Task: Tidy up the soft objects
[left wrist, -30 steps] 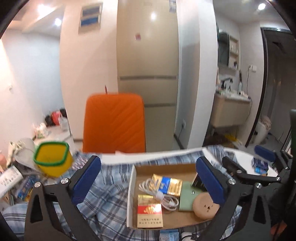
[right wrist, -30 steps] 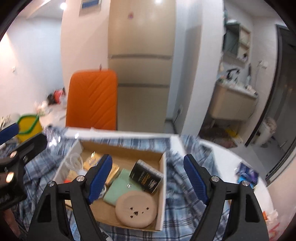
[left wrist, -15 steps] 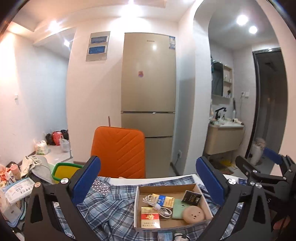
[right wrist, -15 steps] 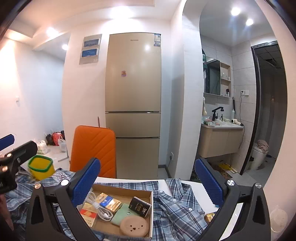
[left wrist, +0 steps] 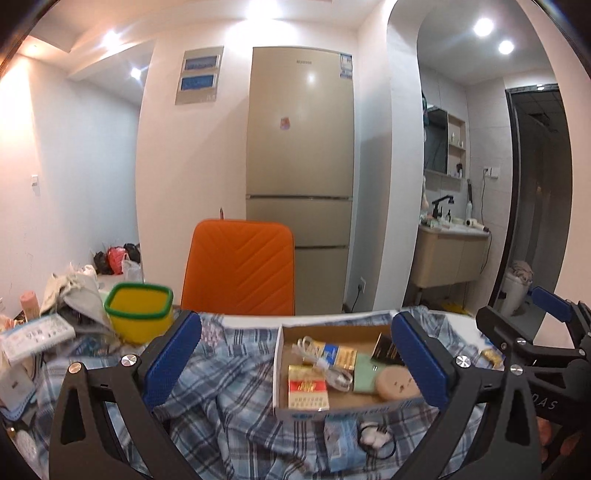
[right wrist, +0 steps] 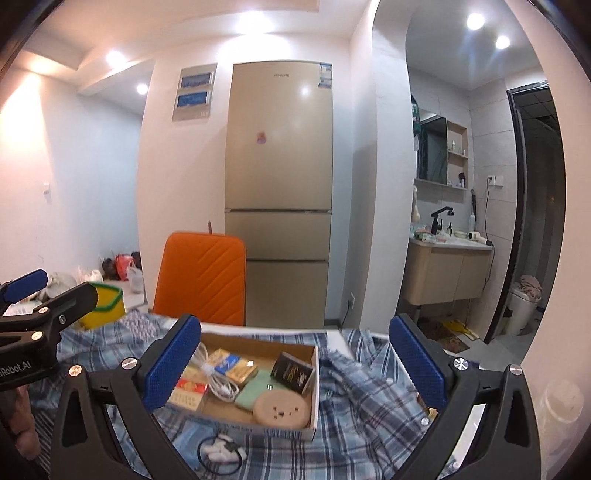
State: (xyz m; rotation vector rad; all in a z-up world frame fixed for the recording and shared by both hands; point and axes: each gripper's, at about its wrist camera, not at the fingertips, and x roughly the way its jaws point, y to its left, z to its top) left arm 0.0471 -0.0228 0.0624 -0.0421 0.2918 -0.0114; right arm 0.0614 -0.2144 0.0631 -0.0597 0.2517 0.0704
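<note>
A rumpled blue plaid shirt (left wrist: 229,398) covered the white table (right wrist: 273,328), facing an orange chair (left wrist: 240,269) and a beige fridge (left wrist: 299,177), with a washbasin alcove at right. On the shirt sat an open cardboard box (right wrist: 314,387) of small packets and a white cable, a hair tie (right wrist: 219,452) just before it and a yellow tub (left wrist: 138,312) to the left. Both the left gripper (left wrist: 295,363) and the right gripper (right wrist: 295,363) stood spread wide, released and holding nothing, above shirt and box; the right one's jaws had just been opening.

White-walled room under recessed ceiling spotlights (left wrist: 482,26): a beige 3-door refrigerator (left wrist: 301,177) behind an orange chair (left wrist: 240,267); at right, an arched alcove holds a vanity cabinet (right wrist: 445,271) with black faucet (right wrist: 439,218) and mirror (right wrist: 432,147).
</note>
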